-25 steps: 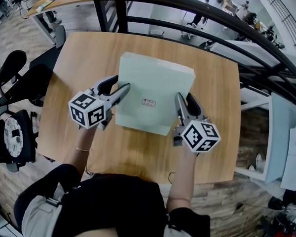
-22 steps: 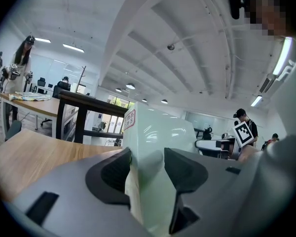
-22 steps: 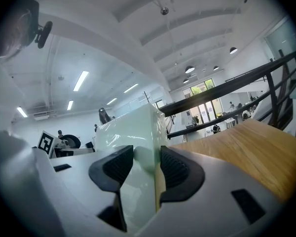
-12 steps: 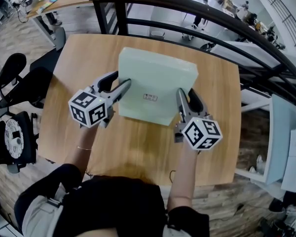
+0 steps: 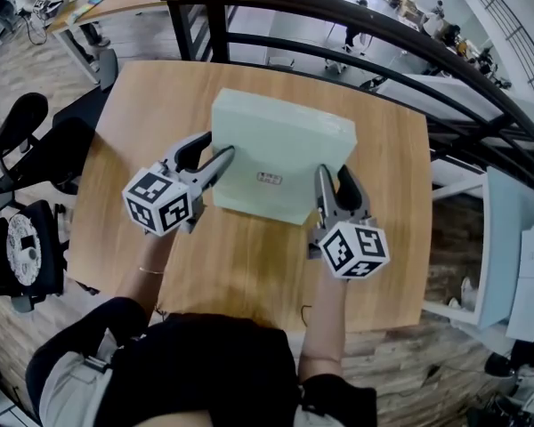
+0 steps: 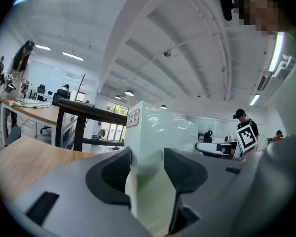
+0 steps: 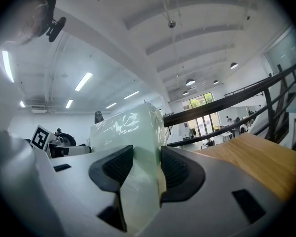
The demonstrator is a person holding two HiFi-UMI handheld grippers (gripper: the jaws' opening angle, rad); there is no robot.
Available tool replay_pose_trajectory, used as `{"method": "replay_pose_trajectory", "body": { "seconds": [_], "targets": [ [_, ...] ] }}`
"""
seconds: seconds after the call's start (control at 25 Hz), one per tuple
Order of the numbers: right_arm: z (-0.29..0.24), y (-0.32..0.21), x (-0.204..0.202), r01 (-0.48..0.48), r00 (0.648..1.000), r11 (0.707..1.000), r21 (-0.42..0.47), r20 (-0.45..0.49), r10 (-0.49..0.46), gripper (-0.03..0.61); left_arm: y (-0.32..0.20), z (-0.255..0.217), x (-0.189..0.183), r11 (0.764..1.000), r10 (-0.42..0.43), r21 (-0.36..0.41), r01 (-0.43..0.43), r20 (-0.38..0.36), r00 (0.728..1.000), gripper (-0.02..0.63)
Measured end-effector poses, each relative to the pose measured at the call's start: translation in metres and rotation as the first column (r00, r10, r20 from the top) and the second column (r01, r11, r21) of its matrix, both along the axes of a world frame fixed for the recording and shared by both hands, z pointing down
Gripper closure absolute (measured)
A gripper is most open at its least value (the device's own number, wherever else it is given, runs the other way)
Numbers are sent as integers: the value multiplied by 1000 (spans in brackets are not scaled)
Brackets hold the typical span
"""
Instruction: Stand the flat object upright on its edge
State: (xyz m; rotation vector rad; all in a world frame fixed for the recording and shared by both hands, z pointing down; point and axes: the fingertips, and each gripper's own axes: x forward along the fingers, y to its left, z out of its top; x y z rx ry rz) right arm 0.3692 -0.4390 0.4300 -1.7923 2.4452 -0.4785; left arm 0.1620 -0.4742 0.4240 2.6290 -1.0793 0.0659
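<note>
A flat pale-green box [image 5: 276,140] wrapped in clear film, with a small label on its top face, is held tilted above the wooden table [image 5: 142,114]. My left gripper [image 5: 215,149] is shut on its left edge. My right gripper [image 5: 334,174] is shut on its right near corner. In the left gripper view the box [image 6: 158,127] rises upright between the dark pads [image 6: 111,169], which press on both of its faces. The right gripper view shows the same pinch on the box [image 7: 126,127] by the right gripper [image 7: 147,167].
A dark metal railing [image 5: 338,16] runs along the table's far side, with a lower floor beyond it. Black office chairs [image 5: 27,123] stand to the left. A white shelf unit [image 5: 507,238] stands to the right. The person's torso is at the near edge.
The box's near edge has come up and moved away from the person, so the box stands steeper. Both grippers keep their hold; the right one shifted slightly left.
</note>
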Motion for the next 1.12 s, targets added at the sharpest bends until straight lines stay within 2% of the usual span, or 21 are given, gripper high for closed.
{"method": "replay_pose_trajectory", "body": {
  "seconds": [0.28,0.48,1.12],
  "targets": [
    [-2,16,-4,-14,1000,1000,22,-5,14,402,14,-3,-5,1000,17,8,-17,-22,1000,397],
    [-3,28,-6,-22,1000,1000,19,-5,22,402,24,-4,-6,1000,17,27,-17,1,1000,397],
    [-1,56,-11,-57,998,998,33,-3,57,402,49,-4,-11,997,50,50,-50,0,999,397]
  ]
}}
